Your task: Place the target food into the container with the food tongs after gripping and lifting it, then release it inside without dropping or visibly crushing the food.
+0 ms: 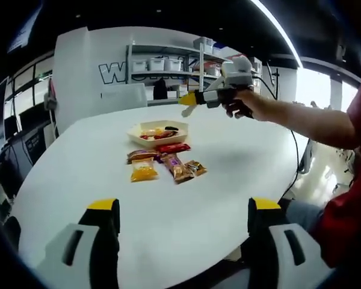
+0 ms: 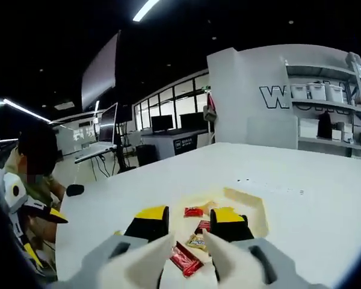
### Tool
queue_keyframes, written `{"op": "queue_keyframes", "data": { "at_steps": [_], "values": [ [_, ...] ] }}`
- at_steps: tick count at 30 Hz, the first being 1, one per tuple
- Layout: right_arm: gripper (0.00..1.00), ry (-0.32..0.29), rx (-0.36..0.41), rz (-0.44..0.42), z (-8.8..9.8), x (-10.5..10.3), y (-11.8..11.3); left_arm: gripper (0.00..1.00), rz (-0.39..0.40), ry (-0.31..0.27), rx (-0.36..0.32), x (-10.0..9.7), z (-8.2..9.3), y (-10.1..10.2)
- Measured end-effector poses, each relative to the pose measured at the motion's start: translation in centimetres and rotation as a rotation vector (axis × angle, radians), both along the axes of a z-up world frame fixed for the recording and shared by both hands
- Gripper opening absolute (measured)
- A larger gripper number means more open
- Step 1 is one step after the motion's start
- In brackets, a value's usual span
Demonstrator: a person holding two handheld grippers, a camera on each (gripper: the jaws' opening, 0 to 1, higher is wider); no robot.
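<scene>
tray (image 1: 145, 137) w/ snacks (image 1: 159, 133) (red, orange)

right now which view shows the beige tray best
The left gripper view: the whole beige tray sits unobstructed at mid-table, its rim and the snacks inside visible. In the right gripper view the tray is partly hidden behind the right gripper, whose open jaws cover its near side.

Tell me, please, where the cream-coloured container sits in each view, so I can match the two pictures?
Left gripper view: the container lies centre, on the white table, just beyond the row of snack packets.
Right gripper view: the container lies low and centre-right, partly behind the right hand-held gripper.
Shared landmark: the shelf of white bins.
</scene>
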State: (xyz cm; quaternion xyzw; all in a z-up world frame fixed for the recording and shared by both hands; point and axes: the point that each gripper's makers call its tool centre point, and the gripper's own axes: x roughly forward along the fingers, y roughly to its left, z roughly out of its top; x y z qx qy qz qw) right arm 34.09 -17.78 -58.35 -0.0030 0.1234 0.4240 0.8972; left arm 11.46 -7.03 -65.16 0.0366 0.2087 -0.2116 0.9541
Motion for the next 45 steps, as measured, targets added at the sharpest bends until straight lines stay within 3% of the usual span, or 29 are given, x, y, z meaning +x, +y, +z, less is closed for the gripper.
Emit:
{"op": "queue_keyframes", "data": {
  "at_steps": [26,33,35,45],
  "values": [
    [0.23,0.056,-0.013,0.069,-3.0,-2.7,1.6,0.85,0.0,0.002,-0.009,-0.2,-0.2,-0.4],
    [0.23,0.028,-0.059,0.091,-4.4,-2.9,2.0,0.85,0.001,0.01,-0.009,-0.3,-0.5,-0.5],
    [0.23,0.001,-0.105,0.093,-5.1,-2.7,2.1,0.85,0.004,0.013,-0.009,-0.3,-0.6,-0.4],
    [0.23,-0.027,-0.146,0.111,-6.4,-2.6,3.3,0.85,0.019,0.014,-0.009,-0.2,-0.6,0.2]
  ]
}}
